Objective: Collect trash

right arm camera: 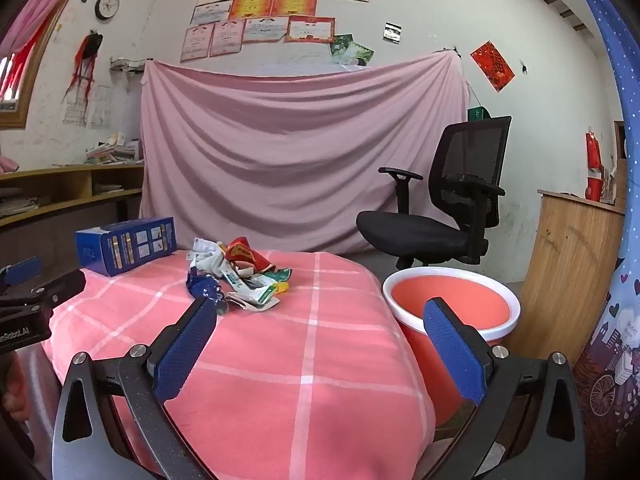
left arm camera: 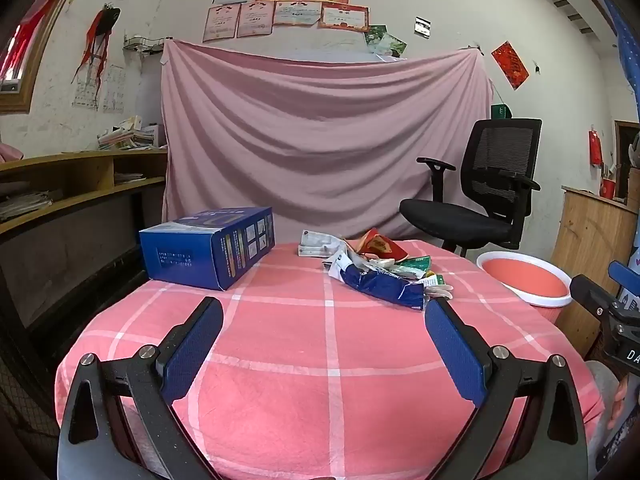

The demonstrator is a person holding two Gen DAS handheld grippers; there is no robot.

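Here, start of collecting, as I judge: nothing picked yet. Left gripper [left arm camera: 324, 314] spread wide, empty, low in frame over pink checked tablecloth [left arm camera: 280, 360]. Right gripper [right arm camera: 320, 316] also spread wide, empty. Trash pile [left arm camera: 380, 268] of crumpled wrappers and packets lies at centre of frame, beyond fingertips, not touched. Blue box [left arm camera: 208, 246] at left of pile, apart from it. Orange bucket [right arm camera: 452, 300] with white rim stands at right, beside table edge. Next move probably: one gripper goes forward to nearest wrapper, closes, carries to bucket.
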